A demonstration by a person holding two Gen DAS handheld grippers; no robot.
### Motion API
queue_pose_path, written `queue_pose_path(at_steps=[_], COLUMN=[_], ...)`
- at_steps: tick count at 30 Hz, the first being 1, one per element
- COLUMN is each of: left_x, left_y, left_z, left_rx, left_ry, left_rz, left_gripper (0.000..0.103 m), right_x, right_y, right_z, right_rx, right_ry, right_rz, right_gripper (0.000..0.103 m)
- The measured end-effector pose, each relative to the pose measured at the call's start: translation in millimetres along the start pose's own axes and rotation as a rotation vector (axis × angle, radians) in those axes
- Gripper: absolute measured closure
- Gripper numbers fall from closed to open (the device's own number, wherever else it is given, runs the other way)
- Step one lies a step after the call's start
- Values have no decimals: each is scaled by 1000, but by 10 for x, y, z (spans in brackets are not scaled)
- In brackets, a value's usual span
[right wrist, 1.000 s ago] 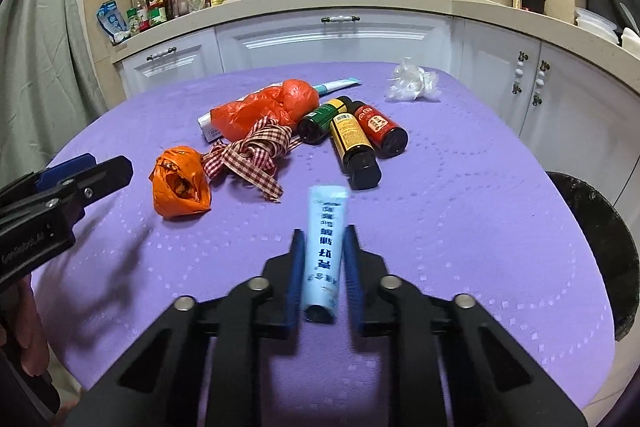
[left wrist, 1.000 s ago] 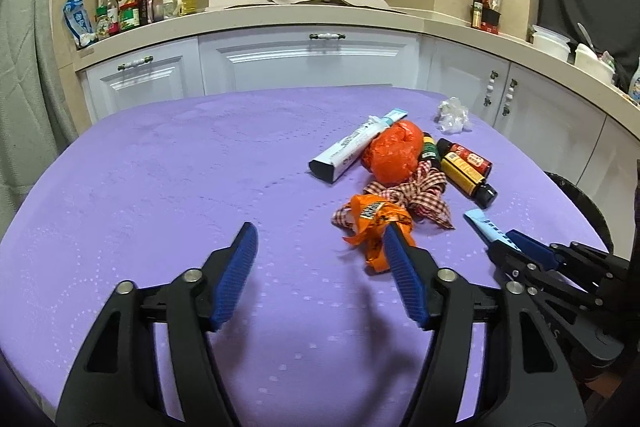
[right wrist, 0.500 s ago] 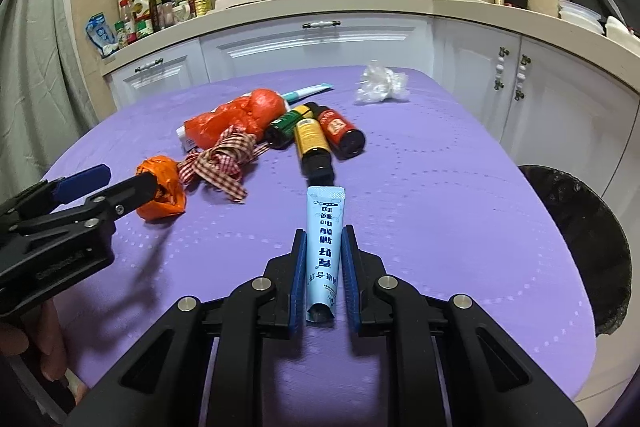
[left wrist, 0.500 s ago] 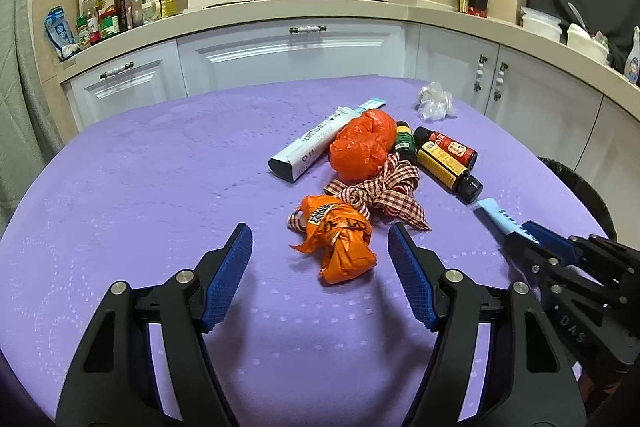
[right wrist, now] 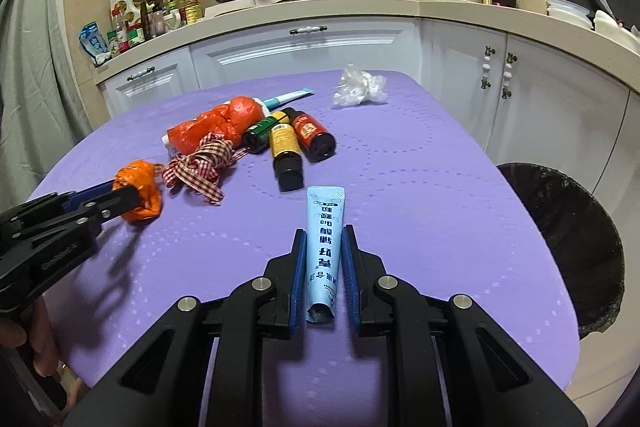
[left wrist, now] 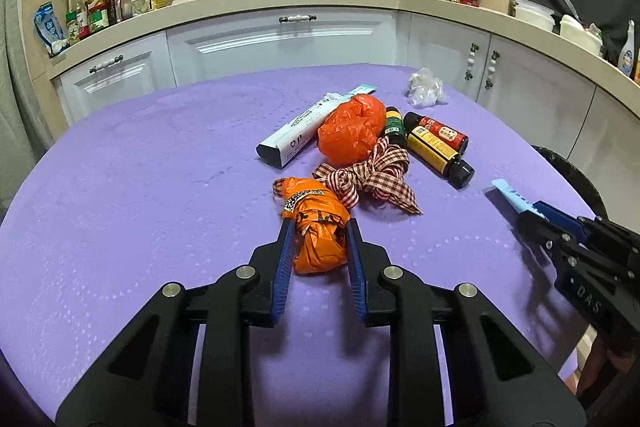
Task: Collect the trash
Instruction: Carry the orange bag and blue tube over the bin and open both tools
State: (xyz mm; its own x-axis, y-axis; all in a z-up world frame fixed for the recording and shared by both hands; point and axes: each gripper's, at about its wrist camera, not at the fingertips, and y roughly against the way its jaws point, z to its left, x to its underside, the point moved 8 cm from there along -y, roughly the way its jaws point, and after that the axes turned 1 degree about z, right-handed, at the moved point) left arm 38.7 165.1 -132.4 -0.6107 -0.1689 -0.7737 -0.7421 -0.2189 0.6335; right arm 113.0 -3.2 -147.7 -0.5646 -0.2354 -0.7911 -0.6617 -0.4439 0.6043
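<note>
Closing on the crumpled orange wrapper (left wrist: 318,237) (it lies on the purple bench (left wrist: 140,187)), the left tool (left wrist: 319,239) pinches it; the right tool (right wrist: 323,259) grips a pale blue tube (right wrist: 324,251) beside the black-lined bin (right wrist: 568,247), contents unseen.

Orange crumpled wrapper (left wrist: 318,237): balled up on the purple tablecloth, wedged between blue pads. Light blue tube (right wrist: 325,251): flat, crimped end pointing away, lifted clear of the cloth, clamped at its cap end. Red-orange plastic bag (left wrist: 352,135): bunched, lying partly on the white toothpaste box (left wrist: 298,137). Checked ribbon (left wrist: 370,177): tangled, touching the bag and the wrapper. Three small dark bottles (left wrist: 434,147): on their sides, side by side. Clear crumpled plastic (right wrist: 358,87): far edge, well apart.
</note>
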Motion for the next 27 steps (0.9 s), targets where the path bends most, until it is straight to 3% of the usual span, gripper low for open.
queue_pose_path(at_steps=[13, 27], left_x=[-296, -556], left_y=[329, 149], left_z=[-428, -1646], left_rx=[93, 269], left_ry=[-53, -172], left_rz=[-97, -114], left_gripper=[79, 79], right_x=[-84, -131], right_y=[201, 551], right_z=[-567, -1526], right_rx=[91, 256], right_ry=[-80, -197], right_rz=[-50, -111], right_gripper=[85, 85])
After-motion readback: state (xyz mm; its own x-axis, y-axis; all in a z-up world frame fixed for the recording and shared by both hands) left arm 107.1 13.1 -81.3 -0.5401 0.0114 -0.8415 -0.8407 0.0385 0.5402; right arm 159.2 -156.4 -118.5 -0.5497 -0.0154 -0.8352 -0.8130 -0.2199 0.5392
